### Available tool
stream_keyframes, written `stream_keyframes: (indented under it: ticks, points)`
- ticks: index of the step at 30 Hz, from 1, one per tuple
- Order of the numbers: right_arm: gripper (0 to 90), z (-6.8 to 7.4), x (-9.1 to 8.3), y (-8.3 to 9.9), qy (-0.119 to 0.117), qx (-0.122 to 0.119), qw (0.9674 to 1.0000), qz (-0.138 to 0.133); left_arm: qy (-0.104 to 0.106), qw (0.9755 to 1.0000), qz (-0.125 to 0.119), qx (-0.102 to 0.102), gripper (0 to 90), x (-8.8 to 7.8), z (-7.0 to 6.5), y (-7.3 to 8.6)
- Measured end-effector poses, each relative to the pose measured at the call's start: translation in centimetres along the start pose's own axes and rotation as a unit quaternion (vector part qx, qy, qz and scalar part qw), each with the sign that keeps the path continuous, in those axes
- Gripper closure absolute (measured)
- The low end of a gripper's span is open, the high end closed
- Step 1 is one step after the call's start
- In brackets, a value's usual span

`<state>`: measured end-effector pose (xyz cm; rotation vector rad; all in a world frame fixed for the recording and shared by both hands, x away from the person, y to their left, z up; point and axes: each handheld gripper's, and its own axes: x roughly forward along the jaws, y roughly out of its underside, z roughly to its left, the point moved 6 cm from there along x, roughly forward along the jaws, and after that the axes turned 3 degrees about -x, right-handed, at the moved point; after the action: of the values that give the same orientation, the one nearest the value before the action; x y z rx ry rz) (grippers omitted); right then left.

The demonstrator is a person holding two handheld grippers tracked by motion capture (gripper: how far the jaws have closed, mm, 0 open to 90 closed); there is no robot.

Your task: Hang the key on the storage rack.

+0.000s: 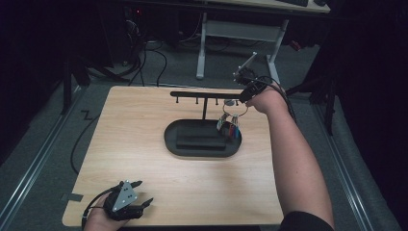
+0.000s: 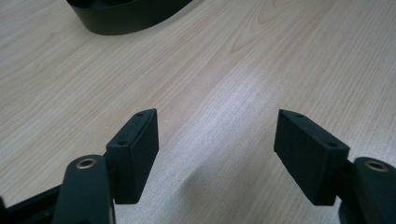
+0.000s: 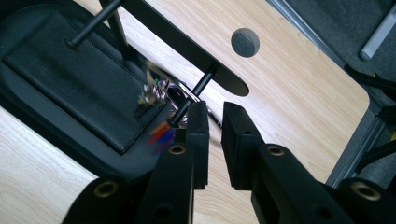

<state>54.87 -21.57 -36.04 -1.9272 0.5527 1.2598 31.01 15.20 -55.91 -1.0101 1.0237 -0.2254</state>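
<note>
- Currently, the right gripper (image 1: 239,98) is at the right end of the black stand (image 1: 202,137), near the table's (image 1: 144,144) 1 o'clock area; its jaws stand slightly parted with a narrow gap, clamping nothing.
- A key ring (image 1: 230,120) with colourful tags hangs from the stand's outermost peg (image 3: 194,95), just beside the jaws.
- Left gripper (image 1: 139,195) rests at 7 o'clock, jaws wide apart, holding nothing.

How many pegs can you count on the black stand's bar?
5 along the bar of the black stand: four spaced from its left end toward the middle, one near the right end where the ring with colourful charms hangs. More may be hidden behind the hand.
</note>
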Motion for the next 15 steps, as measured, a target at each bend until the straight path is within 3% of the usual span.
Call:
stream_keyframes:
  ticks: [7, 9, 15]
  points:
    - [71.4, 0.4, -1.1, 0.9, -0.004, 0.014, 0.9997, -0.019, 0.008, 0.9999, -0.01, -0.01, 30.1, -0.2, -0.2, -0.3]
    - [67.0, 0.5, -1.1, 1.4, -0.005, 0.008, 0.9996, -0.025, 0.008, 0.9999, -0.01, -0.007, 29.9, -0.1, -0.4, -0.4]
    - [51.5, 1.1, -1.1, 3.5, -0.005, 0.021, 0.9991, -0.038, 0.013, 0.9998, -0.014, -0.01, 29.7, -0.1, -0.5, -0.5]
